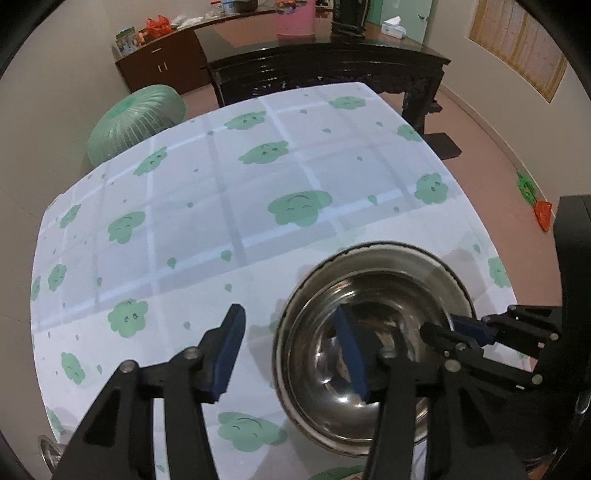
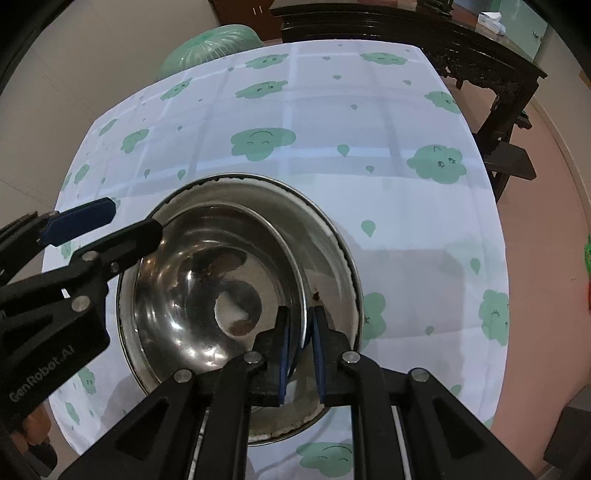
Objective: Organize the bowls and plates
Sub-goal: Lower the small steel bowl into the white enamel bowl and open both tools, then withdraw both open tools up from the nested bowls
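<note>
A small steel bowl (image 2: 207,280) sits nested inside a wider steel bowl (image 2: 332,236) on the table. My right gripper (image 2: 301,339) is shut on the small bowl's near right rim, one blue pad inside and one outside. In the left wrist view the same bowls (image 1: 369,332) lie at the lower right. My left gripper (image 1: 291,350) stands open astride their left rim. Its right finger (image 1: 351,354) is inside the small bowl and its left finger (image 1: 229,354) is outside, apart from the rim. The right gripper (image 1: 454,328) shows at the bowl's right edge.
The table wears a white cloth with green clouds (image 1: 221,221). Past its far edge stand a green round stool (image 1: 136,122) and a dark wooden table (image 1: 325,70) with a pink container (image 1: 295,20). A steel item (image 1: 48,448) peeks in at the lower left corner.
</note>
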The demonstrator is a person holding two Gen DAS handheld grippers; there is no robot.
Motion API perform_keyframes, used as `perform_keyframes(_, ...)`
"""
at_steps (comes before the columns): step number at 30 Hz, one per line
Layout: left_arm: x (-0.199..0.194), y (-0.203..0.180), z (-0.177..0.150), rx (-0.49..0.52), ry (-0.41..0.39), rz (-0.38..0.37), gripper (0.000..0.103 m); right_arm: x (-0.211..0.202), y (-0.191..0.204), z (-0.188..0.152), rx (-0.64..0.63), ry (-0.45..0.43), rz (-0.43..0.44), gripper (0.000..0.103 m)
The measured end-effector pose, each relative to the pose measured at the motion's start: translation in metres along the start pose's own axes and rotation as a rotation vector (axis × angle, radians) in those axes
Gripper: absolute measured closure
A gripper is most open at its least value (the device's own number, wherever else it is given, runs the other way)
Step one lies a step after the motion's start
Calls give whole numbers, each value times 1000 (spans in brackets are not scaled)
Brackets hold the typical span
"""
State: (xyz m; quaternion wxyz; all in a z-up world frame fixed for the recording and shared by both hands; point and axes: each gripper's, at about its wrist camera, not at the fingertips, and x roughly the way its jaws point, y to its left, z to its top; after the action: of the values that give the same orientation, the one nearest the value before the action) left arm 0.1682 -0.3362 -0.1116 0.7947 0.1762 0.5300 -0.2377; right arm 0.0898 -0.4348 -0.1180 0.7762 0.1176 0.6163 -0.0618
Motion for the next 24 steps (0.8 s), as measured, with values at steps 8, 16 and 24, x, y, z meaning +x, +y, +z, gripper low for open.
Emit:
perform_keyframes(8, -16, 6, -4, -15, -50, 15, 51, -35, -24, 5, 132, -108, 73, 90)
perform_keyframes(16, -44, 10, -29, -1, -92, 20, 48, -74, -20, -37, 71, -203, 192, 90)
perform_keyframes(24, -52, 11, -80, 12, -55, 45, 37, -74, -21, -104, 82, -204, 252, 90)
